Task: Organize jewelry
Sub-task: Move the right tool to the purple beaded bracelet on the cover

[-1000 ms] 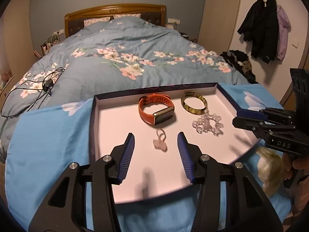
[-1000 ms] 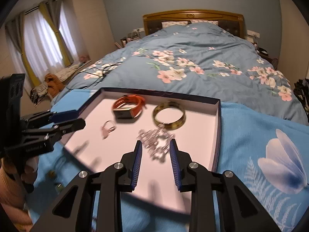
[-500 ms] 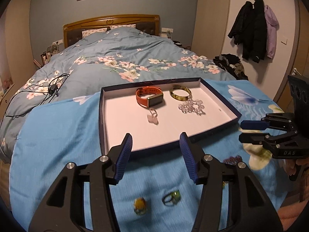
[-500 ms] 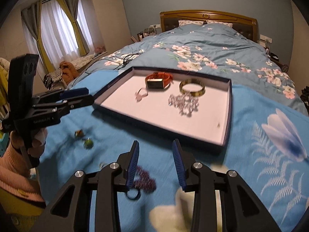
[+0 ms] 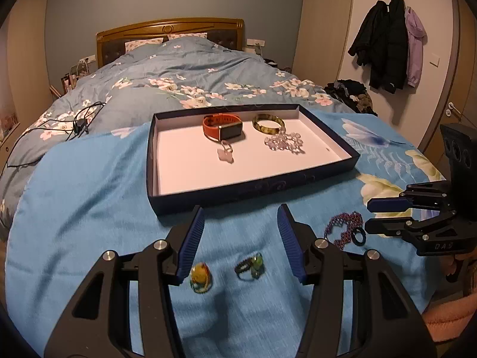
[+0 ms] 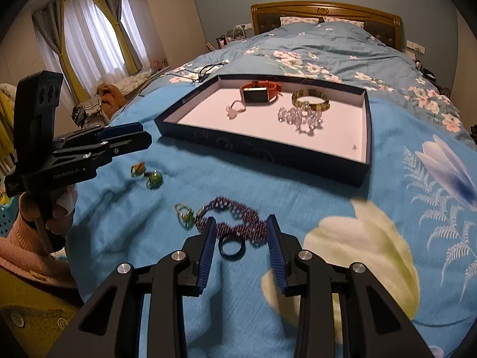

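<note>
A dark blue tray on the blue blanket holds an orange watch, a gold bangle, a crystal bracelet and a small pink charm. My left gripper is open above a yellow ring and a green ring. My right gripper is open around a black ring, beside a purple beaded bracelet and a green-gold ring.
The floral duvet bed stretches behind the tray, with a black cable on it. Coats hang on the right wall. Curtains and a clothes pile lie to the left.
Both grippers have pulled back from over the tray toward the near blanket edge and dipped. The loose rings and purple bracelet have come into view beneath them.
</note>
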Motion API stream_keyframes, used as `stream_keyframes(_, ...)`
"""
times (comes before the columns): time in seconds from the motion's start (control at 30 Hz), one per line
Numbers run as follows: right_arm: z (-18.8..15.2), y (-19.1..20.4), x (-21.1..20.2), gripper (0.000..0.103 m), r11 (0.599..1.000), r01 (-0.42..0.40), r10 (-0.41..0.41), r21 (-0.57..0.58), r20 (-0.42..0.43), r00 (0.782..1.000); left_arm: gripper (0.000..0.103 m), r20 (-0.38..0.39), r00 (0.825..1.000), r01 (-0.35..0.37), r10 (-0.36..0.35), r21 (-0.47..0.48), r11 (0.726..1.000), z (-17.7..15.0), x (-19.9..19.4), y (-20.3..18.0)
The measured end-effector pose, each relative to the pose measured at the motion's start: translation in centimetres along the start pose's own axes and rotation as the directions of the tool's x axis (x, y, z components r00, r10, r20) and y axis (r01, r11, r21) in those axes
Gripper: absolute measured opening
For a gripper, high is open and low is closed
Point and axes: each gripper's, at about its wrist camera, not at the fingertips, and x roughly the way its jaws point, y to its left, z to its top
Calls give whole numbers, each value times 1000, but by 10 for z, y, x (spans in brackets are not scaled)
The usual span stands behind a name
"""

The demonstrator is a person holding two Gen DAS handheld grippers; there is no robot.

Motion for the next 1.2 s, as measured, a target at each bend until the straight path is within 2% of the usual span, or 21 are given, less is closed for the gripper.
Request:
stream_keyframes(0.23,-4,6,3,32,1000,7,-7,-8,-11,1000,50,-15,1000,5,-5,-5,1000,-9,1,-2)
stream_keyframes(0.5,-8,7,8,24,1000,8,-8,3,-32,999,50,-25,1000,7,-7,-3,1000,-17,1,-4)
stream_keyframes(0.57,-9,7,11,19,1000,5,-5,6,-42,999,50,-27,1000,6,-7,-2,1000,-18,1,-5)
stream_keyframes(0.7,-11,8,11,15,1000,2,-2,5,-46,999,50,-32,999,7,-7,-6,1000,-20,1,-4)
stream_keyframes(0.77,-12,7,11,7,1000,-3,4,9,-47,999,50,-37,999,5,-5,-6,1000,-21,2,-5)
stream_keyframes(1.1,-13,6,11,6,1000,-10,11,22,-47,999,50,-55,998,-5,5,-1,1000,-30,0,0)
stream_keyframes(1.2,-12,7,11,8,1000,-16,16,18,-46,999,47,-63,998,-1,1,2,1000,-32,1,1)
